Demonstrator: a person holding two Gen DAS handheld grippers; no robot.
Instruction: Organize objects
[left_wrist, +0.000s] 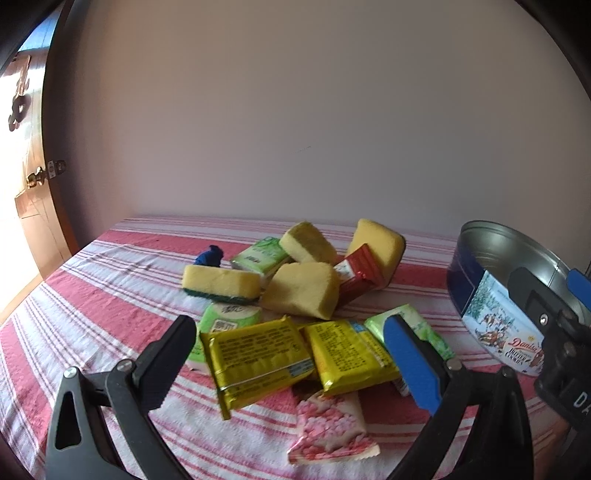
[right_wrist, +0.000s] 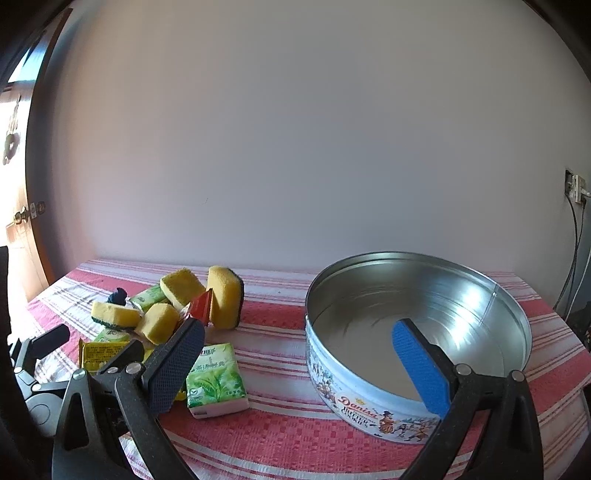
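- Left gripper (left_wrist: 291, 354): jaws spread, nothing gripped; yellow packets (left_wrist: 258, 356) lie between them on the striped cloth (left_wrist: 110, 306).
- Right gripper (right_wrist: 299, 360): jaws spread, empty; cookie tin (right_wrist: 369, 402) sits at the right finger.

The left gripper (left_wrist: 291, 343) is held low and level with its two fingers spread wide apart, nothing caught between them; the inner pad of its right finger (left_wrist: 410, 358) is blue, and its left finger shows black. The right gripper (right_wrist: 299, 354) is likewise spread wide and holds nothing, with a dark textured pad on its left finger (right_wrist: 173, 365) and a blue pad on the other. Neither hand of the person shows in either view.
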